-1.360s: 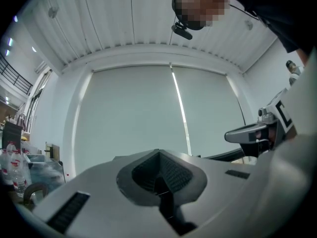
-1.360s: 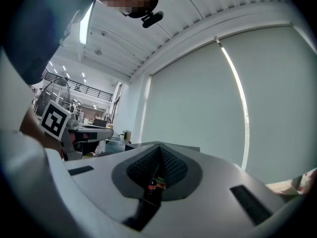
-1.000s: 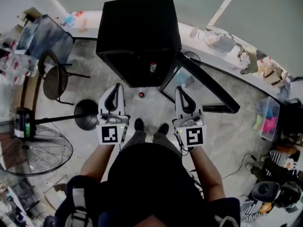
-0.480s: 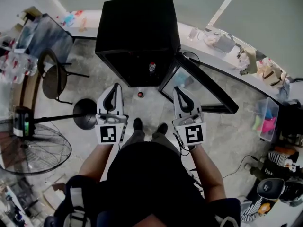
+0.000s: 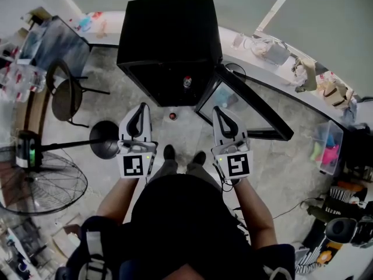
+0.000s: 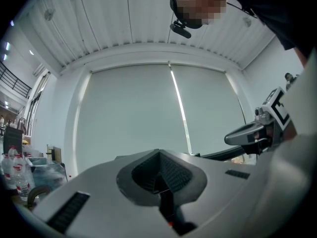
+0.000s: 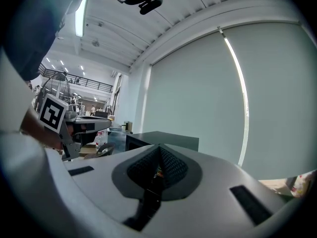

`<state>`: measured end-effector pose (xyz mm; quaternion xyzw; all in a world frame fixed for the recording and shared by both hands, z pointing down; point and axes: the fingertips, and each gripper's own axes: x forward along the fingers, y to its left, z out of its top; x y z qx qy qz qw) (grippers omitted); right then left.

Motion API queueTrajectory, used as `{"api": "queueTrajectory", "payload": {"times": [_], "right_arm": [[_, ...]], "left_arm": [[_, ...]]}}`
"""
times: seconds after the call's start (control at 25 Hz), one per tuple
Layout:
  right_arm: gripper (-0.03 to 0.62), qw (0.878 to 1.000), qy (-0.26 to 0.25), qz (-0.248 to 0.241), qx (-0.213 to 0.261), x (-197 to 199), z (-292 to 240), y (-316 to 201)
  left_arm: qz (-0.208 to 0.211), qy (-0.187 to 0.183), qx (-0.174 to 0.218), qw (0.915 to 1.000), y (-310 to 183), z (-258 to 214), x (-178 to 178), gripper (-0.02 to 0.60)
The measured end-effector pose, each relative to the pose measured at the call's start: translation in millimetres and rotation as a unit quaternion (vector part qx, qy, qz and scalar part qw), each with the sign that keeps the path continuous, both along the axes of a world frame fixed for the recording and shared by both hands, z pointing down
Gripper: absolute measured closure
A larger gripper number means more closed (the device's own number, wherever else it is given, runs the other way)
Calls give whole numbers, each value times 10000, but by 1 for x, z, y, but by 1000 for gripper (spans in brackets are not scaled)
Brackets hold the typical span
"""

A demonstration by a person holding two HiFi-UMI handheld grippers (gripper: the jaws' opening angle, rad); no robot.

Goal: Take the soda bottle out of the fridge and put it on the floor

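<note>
right tool (image 5: 217, 108) has crept a touch left toward the fridge (image 5: 169, 34) since a second ago, while left tool (image 5: 143, 106) basically sat where it was. head view: the fridge door (image 5: 250, 109) hangs wide open to the right, a red-capped bottle (image 5: 187, 81) stands inside, and a second red-topped thing (image 5: 172, 116) stands on the floor (image 5: 192, 130) just in front of the opening. it's too small to say which one is the soda bottle, so this fits either a bottle already set down or one waiting inside. left gripper view: jaws pressed together, nothing in them, only a pale blind (image 6: 148, 108) ahead. right gripper view: jaws together too, empty, fridge beyond them. i reckon that little nudge changes nothing for the task.
</note>
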<state>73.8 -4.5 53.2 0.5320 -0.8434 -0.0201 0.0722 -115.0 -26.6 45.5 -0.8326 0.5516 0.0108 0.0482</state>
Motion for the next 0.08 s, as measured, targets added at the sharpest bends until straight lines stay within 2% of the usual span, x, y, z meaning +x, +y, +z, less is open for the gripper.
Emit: {"api": "queueTrajectory", "payload": {"times": [0.08], "right_arm": [[577, 10000, -12, 6, -34, -2, 1, 0]], "left_arm": [[-6, 3, 4, 10000, 0, 0, -2, 558]]}}
